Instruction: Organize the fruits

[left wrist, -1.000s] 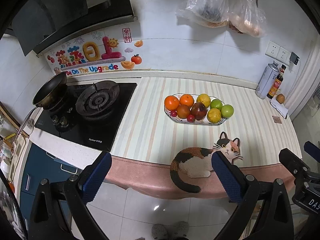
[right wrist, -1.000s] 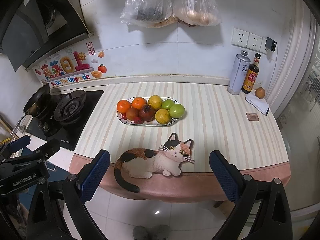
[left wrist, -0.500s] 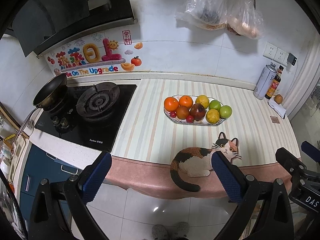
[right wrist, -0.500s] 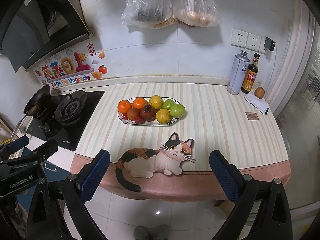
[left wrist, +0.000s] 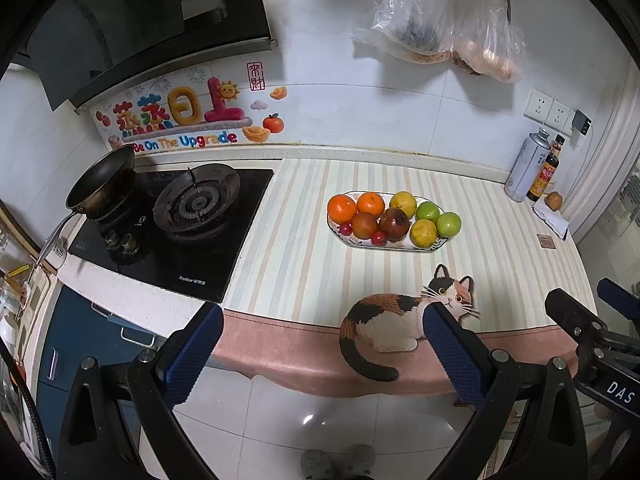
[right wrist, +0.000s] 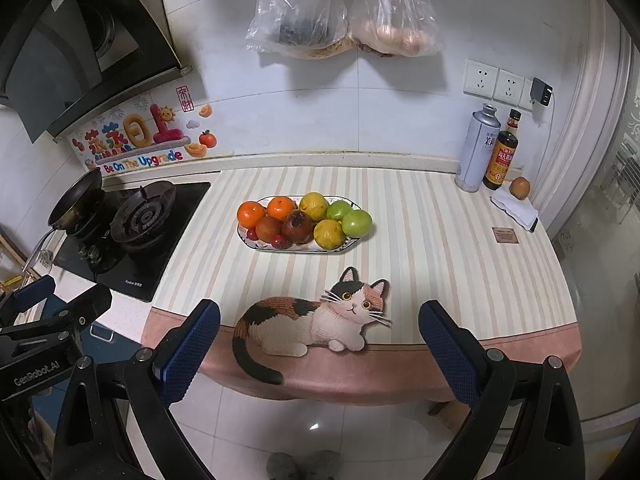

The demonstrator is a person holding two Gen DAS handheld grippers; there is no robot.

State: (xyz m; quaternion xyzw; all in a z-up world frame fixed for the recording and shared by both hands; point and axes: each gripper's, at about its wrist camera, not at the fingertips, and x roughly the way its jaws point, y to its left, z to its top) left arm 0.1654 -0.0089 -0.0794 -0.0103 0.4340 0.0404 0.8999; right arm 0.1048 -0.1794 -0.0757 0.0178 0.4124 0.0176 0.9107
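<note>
An oval white ceramic plate with a patterned rim (left wrist: 439,245) (right wrist: 346,247) is sitting near the centre of both frames on a striped cream countertop cloth with a pink edge (left wrist: 304,264) (right wrist: 436,256). The plate is holding a pile of fruit: two oranges (left wrist: 341,208) (right wrist: 251,214) at its left end, a dark red pomegranate-like fruit (left wrist: 394,223) (right wrist: 297,226) in the middle, yellow citrus (left wrist: 424,233) (right wrist: 329,234) beside it, two green round fruits (left wrist: 448,224) (right wrist: 357,223) at its right end, and small red fruits (left wrist: 378,238) (right wrist: 281,243) along the front rim.

Below the plate in each frame, a flat calico cat-shaped mat (left wrist: 396,320) (right wrist: 308,320) is lying at the counter's front edge, its tail hanging over.

The left gripper (left wrist: 322,356), with blue padded fingers (left wrist: 192,356), is hovering in the lower part of the left wrist view, in front of the counter edge, spread wide and holding nothing. The right gripper (right wrist: 318,354) is hanging likewise in the lower part of the right wrist view, its blue fingers (right wrist: 444,354) wide apart and bare. Both are well apart from the plate.

At the left of each frame, a black gas hob (left wrist: 200,216) (right wrist: 136,232) is carrying a dark frying pan (left wrist: 100,180) (right wrist: 76,198). At the upper right, a silver canister (left wrist: 526,168) (right wrist: 478,148) and a dark sauce bottle (left wrist: 545,170) (right wrist: 501,152) are standing against the white tiled wall. Two clear plastic bags (left wrist: 440,28) (right wrist: 340,12) are hanging at the top.
</note>
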